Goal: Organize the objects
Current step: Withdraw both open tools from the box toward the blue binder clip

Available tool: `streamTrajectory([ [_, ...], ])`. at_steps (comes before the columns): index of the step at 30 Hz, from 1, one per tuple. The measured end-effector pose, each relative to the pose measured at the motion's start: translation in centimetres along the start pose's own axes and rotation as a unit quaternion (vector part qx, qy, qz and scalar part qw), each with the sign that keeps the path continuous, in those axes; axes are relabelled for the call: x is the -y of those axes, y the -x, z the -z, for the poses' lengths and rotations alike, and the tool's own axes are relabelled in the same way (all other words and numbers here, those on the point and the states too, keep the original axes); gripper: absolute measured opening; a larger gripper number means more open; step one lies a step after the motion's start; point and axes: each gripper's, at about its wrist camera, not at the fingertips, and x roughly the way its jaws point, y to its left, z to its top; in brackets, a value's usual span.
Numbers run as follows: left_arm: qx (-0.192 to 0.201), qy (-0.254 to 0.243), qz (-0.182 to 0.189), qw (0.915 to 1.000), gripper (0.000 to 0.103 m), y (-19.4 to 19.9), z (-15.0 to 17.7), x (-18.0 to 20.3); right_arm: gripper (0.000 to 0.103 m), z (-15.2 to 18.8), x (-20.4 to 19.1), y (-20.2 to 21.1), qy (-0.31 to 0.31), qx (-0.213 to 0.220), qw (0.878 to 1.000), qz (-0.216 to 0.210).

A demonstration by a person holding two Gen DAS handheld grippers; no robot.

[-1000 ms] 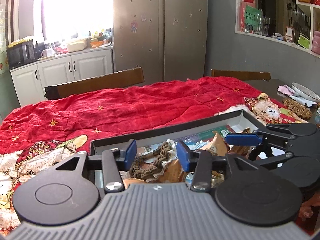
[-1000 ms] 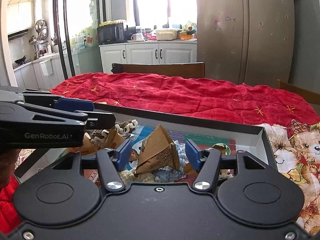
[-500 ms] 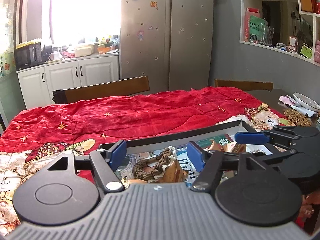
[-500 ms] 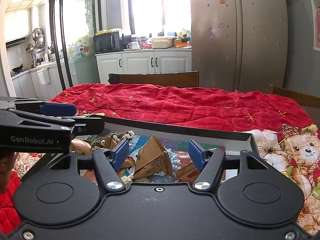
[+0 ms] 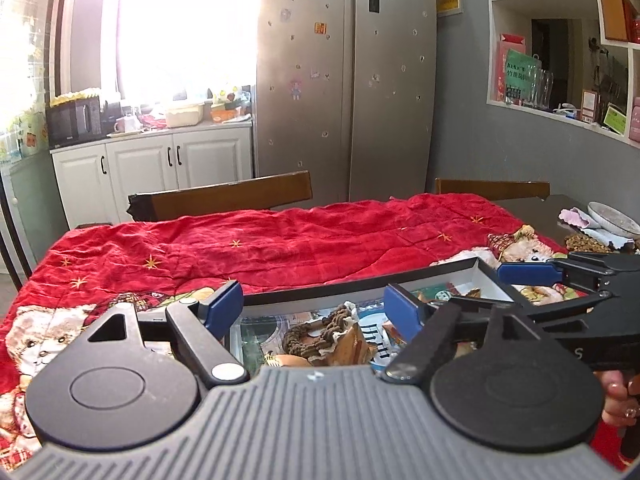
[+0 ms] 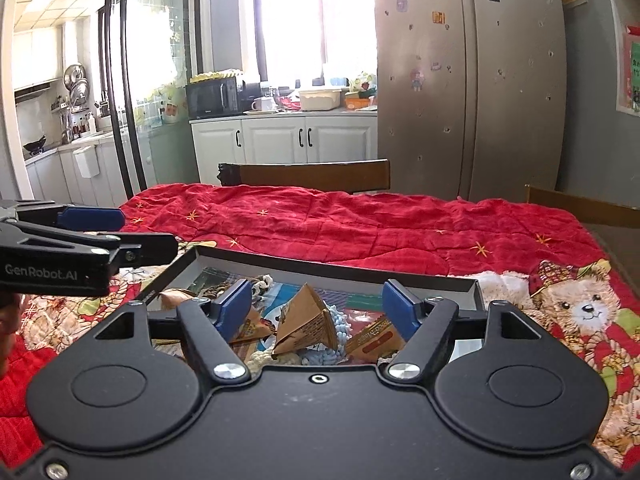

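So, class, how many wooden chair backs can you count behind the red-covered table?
2: one chair back sits behind the middle of the table's far edge; a second chair back stands at the far right corner. Others may be hidden.

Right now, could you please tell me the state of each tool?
Left tool: jaws opening, nothing gripped, above the tray.
Right tool: jaws opening, nothing gripped, above the brown paper packet.

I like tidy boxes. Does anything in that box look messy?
Yes. The box holds a jumble: a brown paper pyramid leans on blue fluffy yarn, with a brown knotted cord and a torn packet lying askew. Nothing has spilled onto the red blanket.
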Motion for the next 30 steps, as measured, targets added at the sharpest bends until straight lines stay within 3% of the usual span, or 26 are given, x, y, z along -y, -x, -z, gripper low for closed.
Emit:
streamTrajectory([
  [13, -0.007, 0.018, 0.0, 0.9998, 0.088, 4.4, 0.1, -0.1, 0.075, -0.1, -0.6, 5.1, -0.003, 0.012, 1.0, -0.001],
  [19, -0.014, 0.04, -0.003, 0.9991, 0.088, 6.2, 0.9, -0.5, 0.077, 0.6, -1.1, 7.5, 0.004, 0.012, 1.0, -0.004],
  [30, -0.026, 0.036, -0.003, 0.999, 0.089, 8.5, 3.1, 0.1, 0.078, 2.4, -2.1, 10.6, 0.008, -0.002, 1.0, 0.003],
])
